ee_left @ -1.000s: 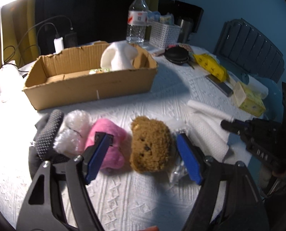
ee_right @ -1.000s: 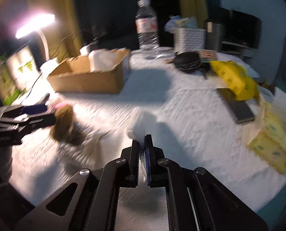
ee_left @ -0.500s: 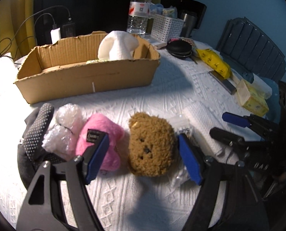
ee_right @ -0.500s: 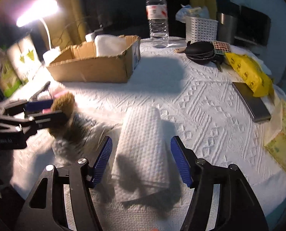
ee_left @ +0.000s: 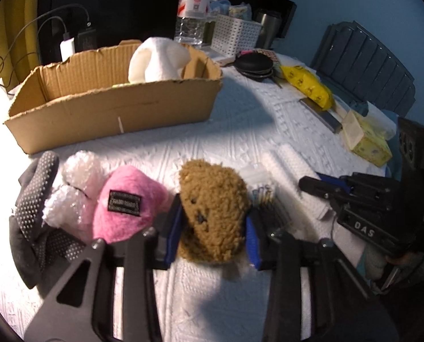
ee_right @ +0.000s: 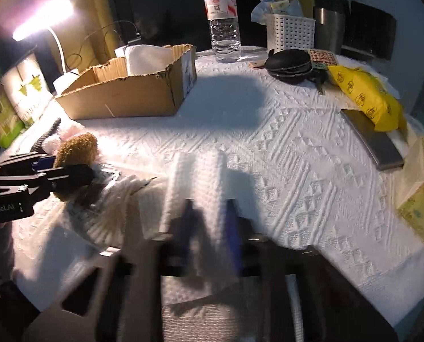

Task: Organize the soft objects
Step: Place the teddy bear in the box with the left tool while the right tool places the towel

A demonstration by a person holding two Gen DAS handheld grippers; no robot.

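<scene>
At the far edge of the table I see a clear water bottle [ee_right: 222, 17] with a red-and-white label, and to its right a white perforated basket [ee_right: 290, 32] beside a steel tumbler [ee_right: 329, 30]. A black round pouch [ee_right: 290, 64] lies in front of the basket. A yellow packet [ee_right: 366, 97] rests partly on a grey slab [ee_right: 379, 145]. A desk lamp [ee_right: 42, 18] glares at left.

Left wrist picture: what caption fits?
Left tongs squeeze the brown teddy beside a pink plush, cardboard box behind.
</scene>
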